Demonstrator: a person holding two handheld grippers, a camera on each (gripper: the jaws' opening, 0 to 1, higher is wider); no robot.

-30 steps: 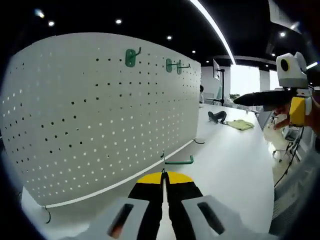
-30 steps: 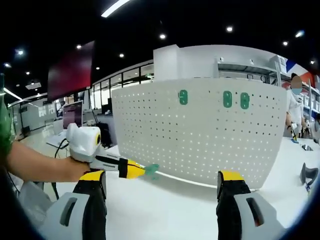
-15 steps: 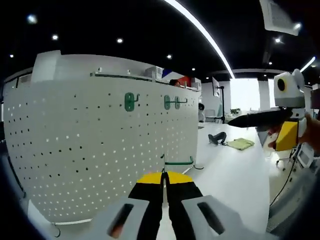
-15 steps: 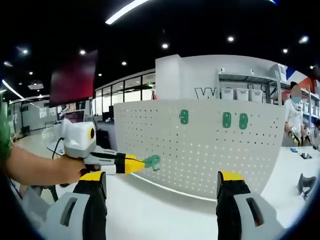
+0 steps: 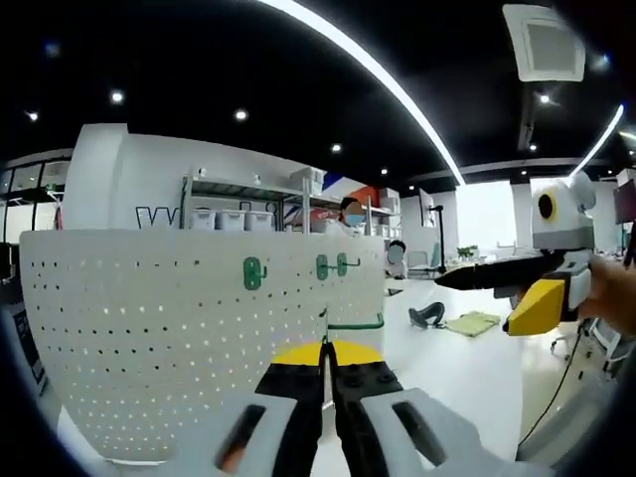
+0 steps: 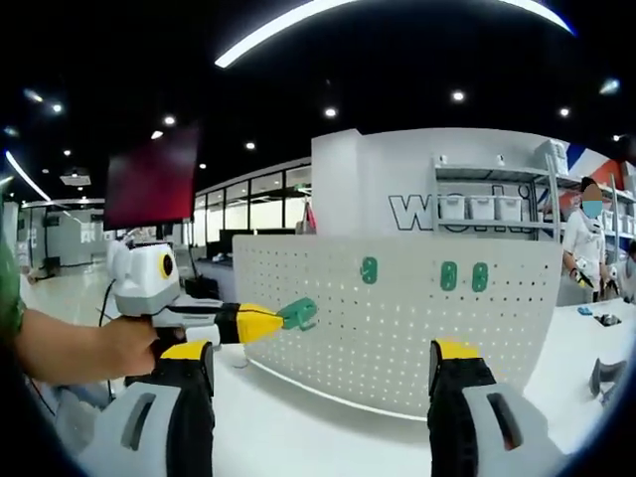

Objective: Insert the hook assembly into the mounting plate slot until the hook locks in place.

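Observation:
A white perforated mounting plate stands upright on a white table. Three green hooks hang near its top edge. My left gripper is shut on a green hook assembly, whose arm sticks out to the right just above the yellow jaw tips. In the right gripper view that left gripper comes in from the left, holding the green hook a short way in front of the plate. My right gripper is open with nothing between its jaws; it also shows in the left gripper view.
The white table runs in front of the plate. A dark object and a yellow-green cloth lie farther along it. Shelves with white bins and a person stand behind the plate.
Both views have tilted upward, so the plate sits lower in the picture. The left gripper with the green hook has risen slightly in front of the plate. The right gripper stays open.

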